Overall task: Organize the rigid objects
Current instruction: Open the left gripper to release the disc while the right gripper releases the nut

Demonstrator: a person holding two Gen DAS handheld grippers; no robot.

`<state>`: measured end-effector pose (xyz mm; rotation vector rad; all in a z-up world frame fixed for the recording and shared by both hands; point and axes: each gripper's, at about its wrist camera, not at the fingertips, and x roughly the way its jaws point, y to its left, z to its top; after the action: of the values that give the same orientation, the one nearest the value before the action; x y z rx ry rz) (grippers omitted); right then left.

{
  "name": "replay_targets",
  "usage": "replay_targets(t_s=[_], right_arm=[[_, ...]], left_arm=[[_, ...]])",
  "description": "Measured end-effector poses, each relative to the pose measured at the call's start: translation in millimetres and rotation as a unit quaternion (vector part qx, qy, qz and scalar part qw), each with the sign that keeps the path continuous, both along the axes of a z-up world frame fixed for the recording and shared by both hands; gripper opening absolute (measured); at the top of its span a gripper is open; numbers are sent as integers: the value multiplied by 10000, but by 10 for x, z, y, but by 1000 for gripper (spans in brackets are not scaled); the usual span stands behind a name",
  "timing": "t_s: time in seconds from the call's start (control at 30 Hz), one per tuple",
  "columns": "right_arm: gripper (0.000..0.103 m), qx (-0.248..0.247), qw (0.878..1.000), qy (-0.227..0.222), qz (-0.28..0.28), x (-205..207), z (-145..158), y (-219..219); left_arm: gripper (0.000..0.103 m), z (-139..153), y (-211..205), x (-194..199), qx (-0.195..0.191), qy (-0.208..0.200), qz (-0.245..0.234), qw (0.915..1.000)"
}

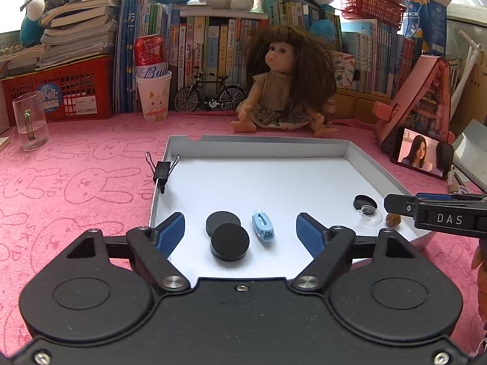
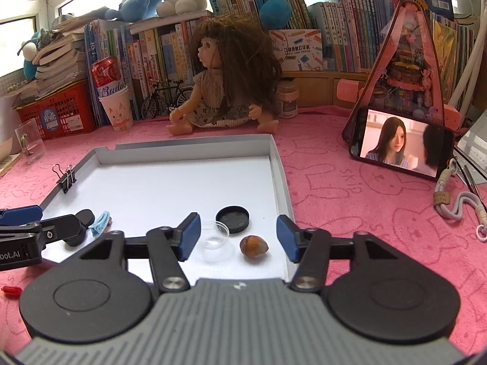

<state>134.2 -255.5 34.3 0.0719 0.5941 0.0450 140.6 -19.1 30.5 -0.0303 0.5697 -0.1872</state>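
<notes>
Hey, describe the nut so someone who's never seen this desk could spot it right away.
Find the white tray on the pink cloth, in front of the doll. Look at its near right corner, where three small things lie. The nut is the brown, glossy, rounded one, nearest the edge, beside a clear cup and a black lid.
</notes>
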Motion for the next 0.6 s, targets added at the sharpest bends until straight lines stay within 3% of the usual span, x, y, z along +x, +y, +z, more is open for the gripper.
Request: replay_targets(t_s=[0.2,0.6], right_arm=[[84,71,9998,-180,76,-161,81,-15],[88,-249,9980,-422,389,-607,82,-21]], left_arm=[[82,72,3,-164,-66,-69,-100,9999],[84,110,0,-588,-84,-82,-403,9991]])
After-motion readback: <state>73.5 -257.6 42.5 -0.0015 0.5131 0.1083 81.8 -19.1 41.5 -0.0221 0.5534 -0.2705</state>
